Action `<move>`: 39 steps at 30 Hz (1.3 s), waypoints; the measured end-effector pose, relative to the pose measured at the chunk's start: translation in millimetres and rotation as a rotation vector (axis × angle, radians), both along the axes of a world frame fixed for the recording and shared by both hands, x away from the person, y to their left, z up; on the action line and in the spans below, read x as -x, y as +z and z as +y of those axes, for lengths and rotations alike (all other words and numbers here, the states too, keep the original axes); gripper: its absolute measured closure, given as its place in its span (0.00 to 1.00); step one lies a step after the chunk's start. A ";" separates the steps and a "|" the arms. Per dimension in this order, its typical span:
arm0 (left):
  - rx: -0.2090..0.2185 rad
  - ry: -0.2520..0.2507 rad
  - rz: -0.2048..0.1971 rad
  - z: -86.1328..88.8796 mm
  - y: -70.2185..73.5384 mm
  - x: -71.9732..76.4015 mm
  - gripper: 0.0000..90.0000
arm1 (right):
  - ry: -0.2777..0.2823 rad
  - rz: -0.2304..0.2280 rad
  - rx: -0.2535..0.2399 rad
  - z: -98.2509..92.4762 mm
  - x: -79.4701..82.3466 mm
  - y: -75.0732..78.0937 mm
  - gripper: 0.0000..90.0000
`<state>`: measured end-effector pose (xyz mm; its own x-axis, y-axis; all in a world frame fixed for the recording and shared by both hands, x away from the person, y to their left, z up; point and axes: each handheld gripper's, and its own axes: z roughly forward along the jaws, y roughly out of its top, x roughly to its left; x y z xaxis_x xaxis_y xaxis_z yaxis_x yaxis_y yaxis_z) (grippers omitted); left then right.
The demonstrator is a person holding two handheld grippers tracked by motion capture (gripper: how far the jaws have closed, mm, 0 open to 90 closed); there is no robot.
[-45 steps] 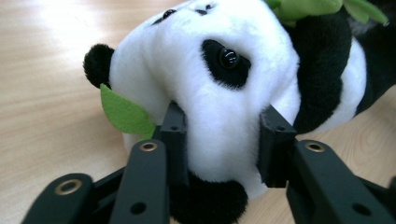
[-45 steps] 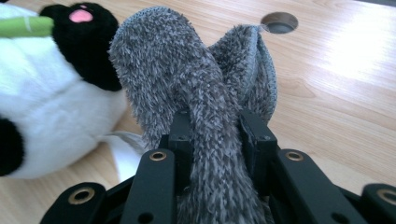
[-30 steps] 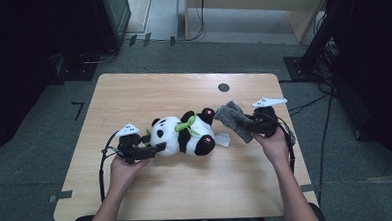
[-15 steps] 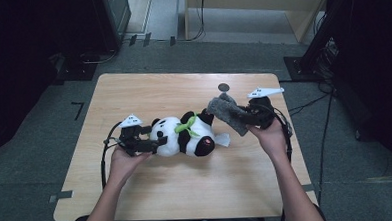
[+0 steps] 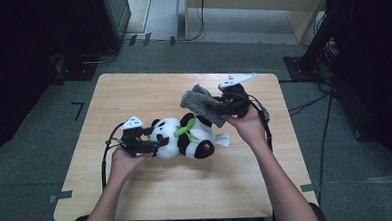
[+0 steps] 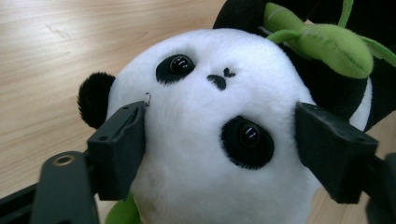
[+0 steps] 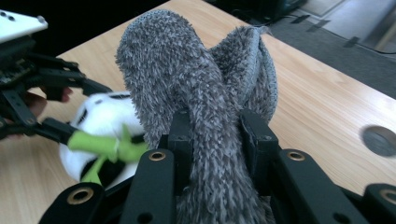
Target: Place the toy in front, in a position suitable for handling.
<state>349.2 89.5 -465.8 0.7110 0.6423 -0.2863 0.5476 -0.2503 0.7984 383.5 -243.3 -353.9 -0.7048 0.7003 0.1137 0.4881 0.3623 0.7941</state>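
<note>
Plainly both things in hand are soft goods. The black-and-white plush panda with a green bamboo sprig on its chest (image 5: 187,138) lies on its back near the middle of the pale wooden tabletop (image 5: 148,90), its head toward the person's left hand. The left claw (image 5: 153,145) straddles that head: in the left gripper view the near pad (image 6: 119,149) lies against the white cheek and the far pad (image 6: 334,151) stands at the other side by the ear. The jaws have just been closing a little around the head, yet the fur shows almost no dent, so I judge this a loose bracket, not a real clamp.

The shaggy grey microfibre cloth (image 5: 203,104) is raised off the tabletop, just above and beside the panda's body. The right claw (image 7: 217,140) is pinched tight on a bunched fold of it, the free ends rising in two floppy lobes.

As for handling, the panda should be light and squashy, with a slick pile; a grip on the round head may slide off, so the neck or a limb looks like a surer hold, or a firmer squeeze across the cheeks. The cloth is limp and light, will drape and drag wherever it hangs, and its deep pile should hold well in the pads. Neither is fragile; the main risk I see is the toy rolling when rubbed.
</note>
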 end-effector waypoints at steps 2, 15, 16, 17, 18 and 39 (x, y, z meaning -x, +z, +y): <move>-0.015 0.001 -0.007 -0.2 -0.2 3.4 0.26 | 0.022 0.011 0.002 11.2 -3.1 -0.7 0.78; -0.085 0.031 -0.052 -5.0 1.8 20.2 0.44 | 0.098 0.074 0.044 74.7 -19.0 -17.0 0.78; -0.085 0.031 -0.052 -5.0 1.8 20.2 0.44 | 0.098 0.074 0.044 74.7 -19.0 -17.0 0.78; -0.086 0.034 -0.051 -5.1 2.0 20.5 0.44 | 0.101 0.080 0.047 79.2 -20.4 -18.6 0.78; -0.085 0.037 -0.050 -5.1 2.0 20.8 0.45 | 0.103 0.087 0.048 84.0 -21.6 -20.2 0.78; -0.058 0.066 -0.041 -4.5 -0.7 23.0 0.46 | 0.150 0.163 0.125 132.6 -35.6 -53.0 0.79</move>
